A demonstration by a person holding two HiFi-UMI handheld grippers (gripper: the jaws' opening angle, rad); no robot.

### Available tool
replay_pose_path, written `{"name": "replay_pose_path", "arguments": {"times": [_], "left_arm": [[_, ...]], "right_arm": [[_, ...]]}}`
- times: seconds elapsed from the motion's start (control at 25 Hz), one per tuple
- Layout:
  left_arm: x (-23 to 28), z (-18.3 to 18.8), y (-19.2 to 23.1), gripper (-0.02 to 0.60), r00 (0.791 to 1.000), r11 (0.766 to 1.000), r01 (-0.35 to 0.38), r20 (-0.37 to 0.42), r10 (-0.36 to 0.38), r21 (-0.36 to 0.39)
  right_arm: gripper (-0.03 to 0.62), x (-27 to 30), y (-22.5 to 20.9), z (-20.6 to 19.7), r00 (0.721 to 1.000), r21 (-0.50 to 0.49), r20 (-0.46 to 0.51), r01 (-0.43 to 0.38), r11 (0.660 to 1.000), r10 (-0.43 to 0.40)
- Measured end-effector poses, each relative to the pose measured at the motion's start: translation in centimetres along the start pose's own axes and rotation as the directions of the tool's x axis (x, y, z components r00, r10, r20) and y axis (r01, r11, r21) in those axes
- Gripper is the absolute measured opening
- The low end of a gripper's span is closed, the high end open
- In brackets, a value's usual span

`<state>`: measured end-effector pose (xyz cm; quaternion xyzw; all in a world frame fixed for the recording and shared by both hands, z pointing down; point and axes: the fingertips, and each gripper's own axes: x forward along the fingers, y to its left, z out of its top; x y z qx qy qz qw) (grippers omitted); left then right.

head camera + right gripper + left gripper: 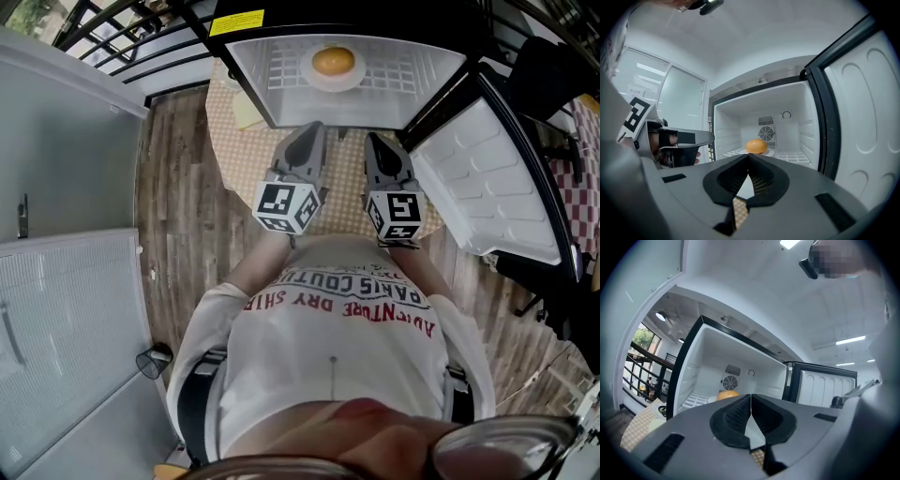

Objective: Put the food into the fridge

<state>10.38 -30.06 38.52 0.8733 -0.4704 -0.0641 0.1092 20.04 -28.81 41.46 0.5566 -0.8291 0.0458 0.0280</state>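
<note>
An orange round food (333, 61) rests on a white plate (315, 77) on the wire shelf inside the open fridge (272, 94). The same orange food (756, 146) shows in the right gripper view, deep in the fridge, and the orange food (727, 394) peeks over the jaws in the left gripper view. My left gripper (311, 129) and right gripper (373, 139) hang side by side just outside the fridge front, both shut with nothing between the jaws. They point toward the fridge, well short of the plate.
The fridge door (492, 178) stands swung open at the right. A round table with a checked cloth (239, 141) lies under the grippers. A grey cabinet (66, 234) fills the left side. Black railings (122, 37) run at the back left.
</note>
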Motion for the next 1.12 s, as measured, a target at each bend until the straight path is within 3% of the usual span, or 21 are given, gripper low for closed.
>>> {"name": "replay_pose_path", "arguments": {"times": [1.12], "left_arm": [[0.1,-0.2,0.2,0.028,1.0,1.0,0.008,0.002,-0.008,0.021]], "right_arm": [[0.021,0.5,0.6,0.8,1.0,-0.034,0.011,-0.016,0.999,0.016]]}}
